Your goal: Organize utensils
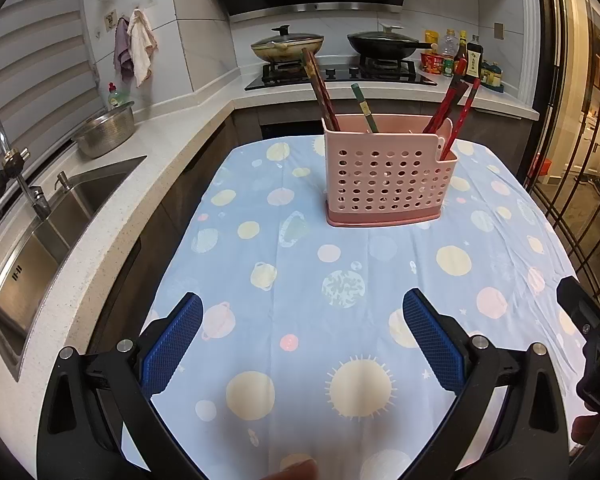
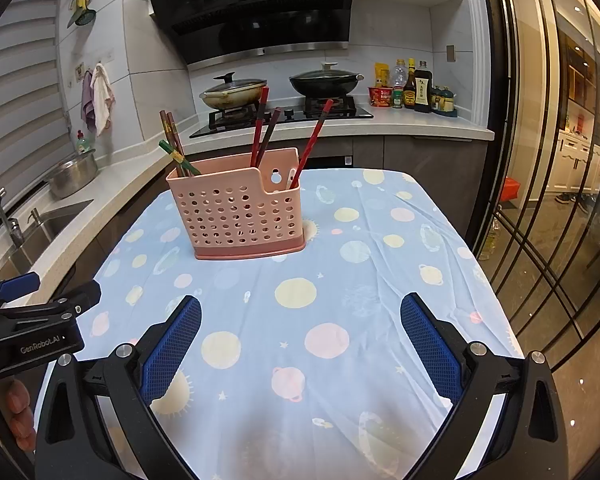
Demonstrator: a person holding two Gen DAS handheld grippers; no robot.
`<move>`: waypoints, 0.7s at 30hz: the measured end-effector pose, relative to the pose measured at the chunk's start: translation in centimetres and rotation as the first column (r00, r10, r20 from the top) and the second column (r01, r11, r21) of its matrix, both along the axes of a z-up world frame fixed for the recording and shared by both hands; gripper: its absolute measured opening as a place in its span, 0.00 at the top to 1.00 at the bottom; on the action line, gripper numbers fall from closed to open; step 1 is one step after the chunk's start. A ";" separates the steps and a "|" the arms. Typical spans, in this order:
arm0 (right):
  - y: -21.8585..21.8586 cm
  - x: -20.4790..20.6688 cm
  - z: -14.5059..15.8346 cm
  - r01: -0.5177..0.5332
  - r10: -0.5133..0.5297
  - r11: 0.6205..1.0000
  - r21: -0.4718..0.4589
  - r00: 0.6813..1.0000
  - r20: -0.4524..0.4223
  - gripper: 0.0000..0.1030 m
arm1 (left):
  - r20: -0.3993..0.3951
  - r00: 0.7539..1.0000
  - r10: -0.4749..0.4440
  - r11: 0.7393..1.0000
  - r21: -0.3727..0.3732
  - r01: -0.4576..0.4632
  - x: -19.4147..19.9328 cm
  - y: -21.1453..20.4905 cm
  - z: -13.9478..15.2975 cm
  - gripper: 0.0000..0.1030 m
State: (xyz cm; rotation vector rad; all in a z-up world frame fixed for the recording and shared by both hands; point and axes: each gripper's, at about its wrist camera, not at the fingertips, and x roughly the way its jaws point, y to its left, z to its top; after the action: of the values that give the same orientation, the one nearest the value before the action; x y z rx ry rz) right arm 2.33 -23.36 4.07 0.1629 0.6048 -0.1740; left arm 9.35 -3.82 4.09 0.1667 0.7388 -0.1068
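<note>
now both spread wide, left gripper (image 1: 302,314) and right gripper (image 2: 300,316), ribbed blue pads gripping nothing. farther back on planet-print cloth (image 1: 300,272): perforated pink plastic holder (image 1: 388,176), upright, with slanted lacquered chopsticks (image 1: 320,88).

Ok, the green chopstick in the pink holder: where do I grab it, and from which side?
Grip the green chopstick on its exposed upper shaft, above the pink holder's rim, coming down from above. It leans up and left, so turn the open left gripper to close across the shaft, probably near the yellow band, clear of the brown chopsticks to its left.
</note>
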 end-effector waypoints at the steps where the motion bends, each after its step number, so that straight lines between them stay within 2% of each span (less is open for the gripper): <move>1: 0.0 0.0 0.0 0.000 0.000 1.000 0.000 1.000 0.000 0.07 | 0.000 1.000 -0.002 1.000 0.002 0.002 0.0 -0.1 0.0 0.07; 21: 0.4 0.1 -0.1 -0.005 0.005 1.000 -0.003 1.000 -0.001 0.07 | -0.002 1.000 -0.002 1.000 0.007 0.002 -0.1 -0.2 -0.1 0.07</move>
State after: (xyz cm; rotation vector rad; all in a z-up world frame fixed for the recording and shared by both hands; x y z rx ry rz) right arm 2.41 -22.95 3.95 0.1583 0.6056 -0.1698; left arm 9.29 -4.07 4.01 0.1736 0.7412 -0.1061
